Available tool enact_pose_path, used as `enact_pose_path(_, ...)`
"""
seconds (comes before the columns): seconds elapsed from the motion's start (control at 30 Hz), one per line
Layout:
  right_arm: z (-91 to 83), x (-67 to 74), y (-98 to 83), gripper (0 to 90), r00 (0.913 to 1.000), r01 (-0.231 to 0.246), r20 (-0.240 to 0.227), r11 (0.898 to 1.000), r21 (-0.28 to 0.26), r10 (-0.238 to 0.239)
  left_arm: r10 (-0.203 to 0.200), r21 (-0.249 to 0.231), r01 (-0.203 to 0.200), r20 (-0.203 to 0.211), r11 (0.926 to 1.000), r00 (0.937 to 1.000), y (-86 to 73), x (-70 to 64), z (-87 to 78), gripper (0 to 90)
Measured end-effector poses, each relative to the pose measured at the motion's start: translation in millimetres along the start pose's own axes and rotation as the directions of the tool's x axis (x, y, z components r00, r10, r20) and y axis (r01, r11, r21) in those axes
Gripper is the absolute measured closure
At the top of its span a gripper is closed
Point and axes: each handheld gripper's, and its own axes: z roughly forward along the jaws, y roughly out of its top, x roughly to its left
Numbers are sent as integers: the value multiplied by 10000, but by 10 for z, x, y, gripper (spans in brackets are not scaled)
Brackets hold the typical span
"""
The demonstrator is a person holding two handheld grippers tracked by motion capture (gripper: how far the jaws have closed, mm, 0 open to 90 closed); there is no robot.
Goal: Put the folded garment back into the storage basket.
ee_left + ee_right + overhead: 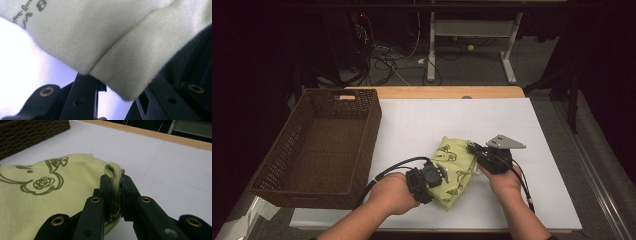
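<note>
A folded yellow-green cloth (pixel 455 172) with a dark green print lies on the white table cover, right of centre. My left gripper (pixel 444 171) comes in from the left and its jaws are shut on the cloth's thick folded near-left side. In the left gripper view, the cloth (pixel 105 37) hangs close above my left gripper (pixel 122 80), its hem wedged between the jaws. My right gripper (pixel 471 148) pinches the cloth's right edge. Seen from the right gripper view, my right gripper (pixel 115 181) is shut on a bunched fold of the cloth (pixel 50 195).
An empty brown wicker basket (pixel 287 150) stands at the left of the table. White sheet (pixel 452 115) covers the tabletop, with a wooden edge (pixel 437 92) at the far side. Beyond it are desk legs and cables on the floor.
</note>
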Motion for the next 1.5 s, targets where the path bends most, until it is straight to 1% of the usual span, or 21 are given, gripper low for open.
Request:
enact_pose_path(0.23, 59, 58, 73, 837, 9998, 156, -143, 9999, -33, -157, -56, 144, 57, -56, 9999, 10000, -70, 38, -27, 745)
enact_pose_path(0.3, 78, 79, 91, 837, 9997, 196, -173, 9998, -41, -196, -199, 106, 199, -56, 9997, 9998, -91, 49, -32, 746)
enact_pose_path(0.33, 92, 86, 99, 837, 9995, 231, -223, 9997, -73, -233, -60, 254, 60, 1, 9997, 10000, -99, 70, -49, 745)
enact_pose_path(0.37, 100, 95, 107, 837, 9995, 239, -211, 9997, -56, -240, -273, 96, 273, -5, 9996, 9996, -111, 63, -46, 746)
enact_pose_path(0.4, 106, 104, 114, 837, 9994, 263, -216, 9997, -20, -264, -111, 255, 112, -45, 9996, 9999, -120, 78, -61, 746)
enact_pose_path(0.43, 120, 112, 119, 837, 9993, 267, -260, 9996, -74, -269, -204, 204, 205, -69, 9996, 9998, -132, 77, -63, 746)
enact_pose_path(0.53, 146, 143, 139, 837, 9990, 308, -315, 9995, -41, -309, -203, 294, 205, -82, 9994, 9998, -167, 103, -86, 746)
enact_pose_path(0.6, 165, 169, 155, 837, 9990, 326, -301, 9995, -58, -327, -353, 215, 355, -92, 9991, 9993, -194, 112, -94, 745)
enact_pose_path(0.63, 175, 180, 164, 837, 9988, 357, -341, 9993, -52, -359, -274, 299, 276, -72, 9992, 9996, -208, 124, -100, 745)
enact_pose_path(0.7, 195, 206, 183, 837, 9985, 405, -371, 9991, -96, -408, -307, 299, 307, -13, 9991, 9995, -240, 139, -107, 745)
enact_pose_path(0.73, 204, 223, 192, 837, 9984, 406, -388, 9991, -100, -409, -583, 78, 583, -28, 9983, 9983, -258, 130, -97, 745)
enact_pose_path(0.77, 216, 235, 201, 837, 9980, 474, -415, 9988, -126, -479, -337, 293, 337, -6, 9990, 9994, -274, 154, -114, 745)
enact_pose_path(0.8, 228, 254, 208, 837, 9981, 432, -440, 9990, -145, -438, -617, 65, 617, -13, 9981, 9981, -294, 145, -104, 745)
enact_pose_path(0.83, 236, 269, 216, 837, 9980, 446, -437, 9989, -133, -451, -470, 203, 469, 1, 9987, 9989, -311, 165, -117, 745)
enact_pose_path(0.87, 249, 282, 224, 837, 9977, 485, -468, 9987, -153, -491, -638, 81, 638, 12, 9979, 9980, -331, 166, -114, 745)
enact_pose_path(0.9, 259, 296, 232, 837, 9977, 506, -454, 9986, -118, -511, -512, 235, 511, 20, 9984, 9987, -347, 185, -127, 746)
enact_pose_path(0.93, 276, 310, 238, 837, 9972, 531, -515, 9984, -180, -540, -696, 105, 696, 17, 9975, 9976, -365, 183, -125, 746)
enact_pose_path(1.1, 334, 378, 284, 837, 9964, 625, -561, 9979, -180, -634, -802, 146, 801, 39, 9967, 9968, -433, 229, -171, 745)
enact_pose_path(1.37, 362, 450, 396, 836, 9954, 673, -662, 9970, -386, -698, -767, 50, 767, 166, 9970, 9969, -511, 264, -259, 745)
enact_pose_path(1.4, 361, 459, 413, 836, 9950, 686, -699, 9968, -402, -713, -707, 111, 706, 143, 9974, 9974, -518, 272, -274, 745)
enact_pose_path(1.5, 357, 485, 454, 836, 9946, 733, -699, 9959, -534, -770, -782, 110, 781, 74, 9969, 9969, -539, 284, -307, 745)
